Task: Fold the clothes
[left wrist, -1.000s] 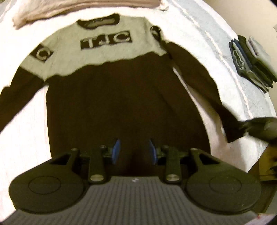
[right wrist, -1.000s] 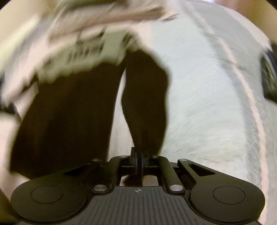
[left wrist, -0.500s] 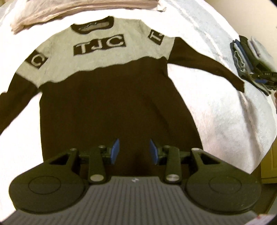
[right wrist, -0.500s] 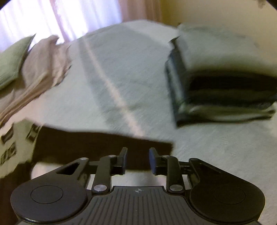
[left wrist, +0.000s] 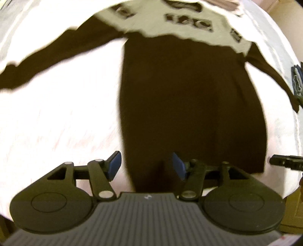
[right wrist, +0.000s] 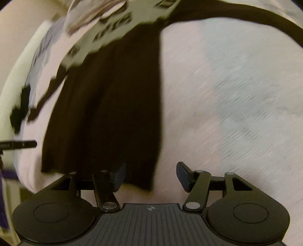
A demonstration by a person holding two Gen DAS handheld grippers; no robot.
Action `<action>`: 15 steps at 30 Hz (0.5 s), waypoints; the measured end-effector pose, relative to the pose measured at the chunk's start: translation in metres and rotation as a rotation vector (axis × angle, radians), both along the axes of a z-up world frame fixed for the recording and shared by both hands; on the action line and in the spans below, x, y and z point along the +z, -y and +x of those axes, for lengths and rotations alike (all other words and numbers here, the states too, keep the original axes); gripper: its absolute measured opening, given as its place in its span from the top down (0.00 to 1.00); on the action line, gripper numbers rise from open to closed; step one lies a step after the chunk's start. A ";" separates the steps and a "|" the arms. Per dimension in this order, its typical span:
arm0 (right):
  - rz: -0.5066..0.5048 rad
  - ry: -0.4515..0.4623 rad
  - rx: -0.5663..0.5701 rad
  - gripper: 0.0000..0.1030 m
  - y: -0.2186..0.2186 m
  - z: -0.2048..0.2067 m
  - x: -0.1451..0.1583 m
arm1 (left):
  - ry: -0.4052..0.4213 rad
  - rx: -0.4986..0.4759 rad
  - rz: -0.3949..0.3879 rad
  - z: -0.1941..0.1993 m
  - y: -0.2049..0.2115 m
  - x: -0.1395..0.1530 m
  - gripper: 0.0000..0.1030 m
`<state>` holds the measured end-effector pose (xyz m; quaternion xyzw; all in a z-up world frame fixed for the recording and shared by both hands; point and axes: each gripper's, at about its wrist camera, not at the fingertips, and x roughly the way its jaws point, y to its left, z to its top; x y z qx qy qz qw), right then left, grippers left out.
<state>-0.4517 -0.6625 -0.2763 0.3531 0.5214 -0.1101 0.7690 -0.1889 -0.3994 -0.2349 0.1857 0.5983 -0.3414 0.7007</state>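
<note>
A sweater [left wrist: 189, 90] lies flat on a white bed, dark brown below and grey across the chest, with both sleeves spread outward. My left gripper [left wrist: 145, 166] is open above the sweater's lower left hem corner, holding nothing. In the right wrist view the same sweater [right wrist: 106, 106] fills the left half, blurred. My right gripper [right wrist: 150, 176] is open over the hem's lower right corner, empty. The tip of the right gripper [left wrist: 286, 163] shows at the right edge of the left wrist view, and the left gripper's tip [right wrist: 19, 144] shows at the left edge of the right wrist view.
The white bedspread [left wrist: 56, 123] stretches wide on both sides of the sweater. A stack of folded dark clothes [left wrist: 298, 83] sits at the bed's right edge. Beige fabric [right wrist: 94, 17] lies beyond the sweater's collar. The bed's near edge runs just below the hem.
The right gripper let go of the right sleeve, left it spread out, and swung back to the hem's right corner. The left gripper shifted left toward the hem's left corner and opened wider.
</note>
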 end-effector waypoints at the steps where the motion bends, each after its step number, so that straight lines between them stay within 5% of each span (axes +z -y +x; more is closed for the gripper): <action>1: -0.006 -0.008 0.003 0.45 -0.007 0.001 -0.004 | -0.016 0.010 -0.004 0.000 -0.010 -0.006 0.47; 8: -0.011 0.016 -0.113 0.45 -0.013 -0.004 -0.019 | -0.184 0.096 -0.120 0.005 -0.044 -0.052 0.51; 11: 0.021 0.046 -0.164 0.46 -0.013 -0.005 -0.022 | -0.207 0.086 -0.156 0.008 -0.045 -0.059 0.81; 12: 0.036 0.044 -0.180 0.61 -0.012 -0.005 -0.022 | -0.210 0.074 -0.157 0.008 -0.046 -0.059 0.93; 14: 0.081 0.011 -0.195 0.99 -0.008 -0.005 -0.022 | -0.193 0.046 -0.162 0.008 -0.048 -0.056 0.97; 15: 0.063 -0.017 -0.193 0.99 -0.008 -0.005 -0.016 | -0.181 0.035 -0.165 0.006 -0.051 -0.050 0.97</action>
